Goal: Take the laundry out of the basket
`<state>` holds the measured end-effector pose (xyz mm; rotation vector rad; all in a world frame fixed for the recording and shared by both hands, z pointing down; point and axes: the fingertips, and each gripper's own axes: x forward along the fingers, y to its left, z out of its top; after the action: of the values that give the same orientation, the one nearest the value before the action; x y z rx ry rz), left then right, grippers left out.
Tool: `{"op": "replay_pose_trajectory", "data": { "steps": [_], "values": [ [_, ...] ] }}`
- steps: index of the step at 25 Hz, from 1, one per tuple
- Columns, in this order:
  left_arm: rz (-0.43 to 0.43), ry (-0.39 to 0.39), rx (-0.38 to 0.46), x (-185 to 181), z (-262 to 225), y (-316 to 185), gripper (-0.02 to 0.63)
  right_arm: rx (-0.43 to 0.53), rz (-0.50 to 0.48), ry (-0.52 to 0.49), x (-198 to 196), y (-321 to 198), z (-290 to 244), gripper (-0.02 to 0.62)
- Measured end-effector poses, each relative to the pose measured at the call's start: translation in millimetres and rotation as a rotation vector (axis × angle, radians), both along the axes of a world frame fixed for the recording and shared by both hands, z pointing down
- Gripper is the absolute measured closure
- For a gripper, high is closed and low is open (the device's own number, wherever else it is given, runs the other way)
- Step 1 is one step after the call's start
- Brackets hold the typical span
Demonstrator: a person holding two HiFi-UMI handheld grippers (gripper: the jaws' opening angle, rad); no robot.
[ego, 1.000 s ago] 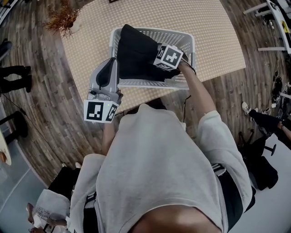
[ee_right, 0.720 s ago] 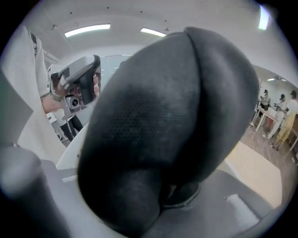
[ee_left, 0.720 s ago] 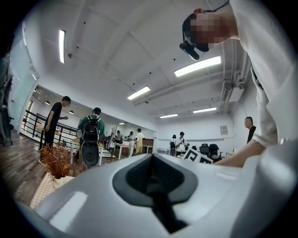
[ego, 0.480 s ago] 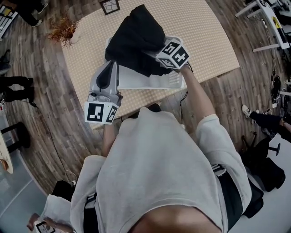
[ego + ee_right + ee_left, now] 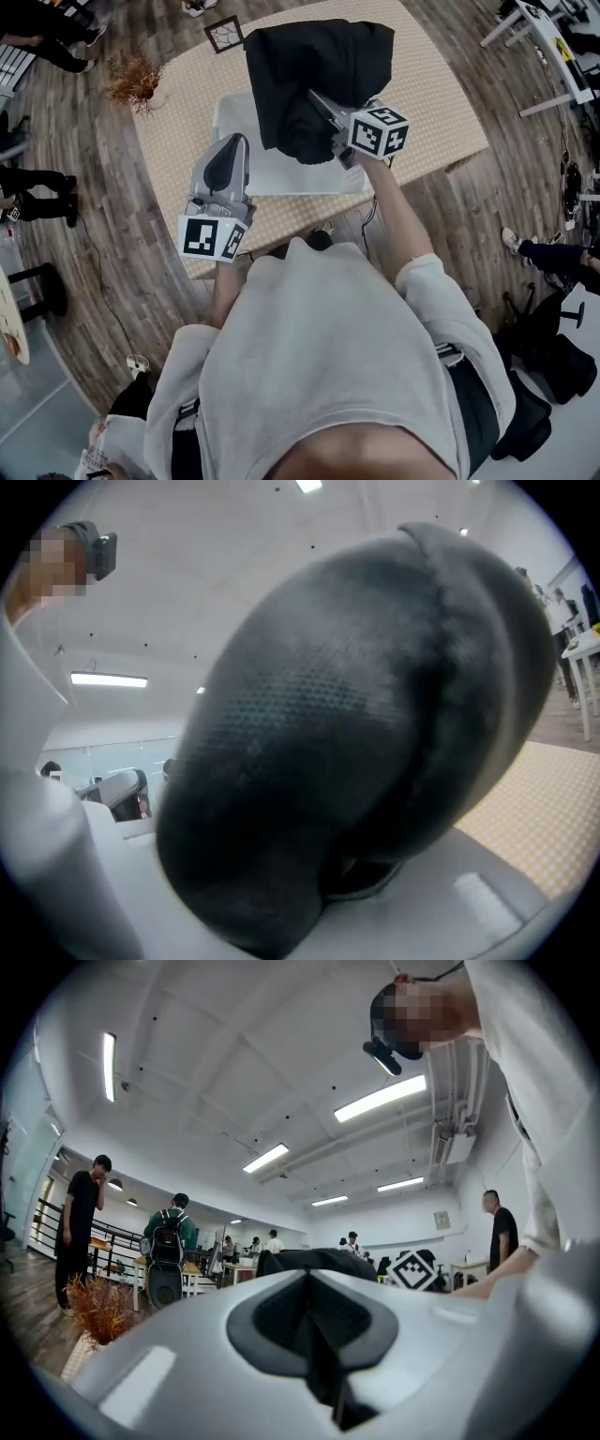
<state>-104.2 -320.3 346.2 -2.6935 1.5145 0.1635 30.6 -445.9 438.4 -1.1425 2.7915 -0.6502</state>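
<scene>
Tbh the black garment (image 5: pixel 314 75), clamped in the right gripper (image 5: pixel 322 105) over the basket (image 5: pixel 281 173), should be swung clear of the rim before being released, with the closed-up, empty left gripper (image 5: pixel 233 147) kept aside.

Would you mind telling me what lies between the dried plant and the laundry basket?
Nothing but bare woven tabletop between the dried plant and the basket, as the head view shows.
</scene>
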Motion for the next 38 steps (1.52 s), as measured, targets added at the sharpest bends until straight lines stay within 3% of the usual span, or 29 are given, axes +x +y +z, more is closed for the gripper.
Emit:
{"op": "replay_pose_trajectory", "data": {
  "steps": [12,19,24,29,38],
  "values": [
    [-0.055,-0.043,-0.038,29.0,7.5,22.1,0.595,0.184,0.009,0.016,25.9,45.1,-37.8,0.462],
    [-0.028,-0.039,-0.032,30.0,7.6,39.9,0.595,0.222,0.054,0.025,33.7,75.9,-49.4,0.462],
    [0.016,-0.026,-0.007,20.9,0.6,78.0,0.595,0.285,0.088,0.026,28.1,126.4,-78.3,0.462],
    [0.036,-0.034,-0.012,-10.9,3.7,130.5,0.595,0.328,0.136,0.007,6.4,186.8,-102.3,0.462],
    [0.085,-0.007,0.002,-42.1,-0.8,220.8,0.595,0.354,0.178,0.029,-24.6,301.7,-108.7,0.462]
  ]
}}
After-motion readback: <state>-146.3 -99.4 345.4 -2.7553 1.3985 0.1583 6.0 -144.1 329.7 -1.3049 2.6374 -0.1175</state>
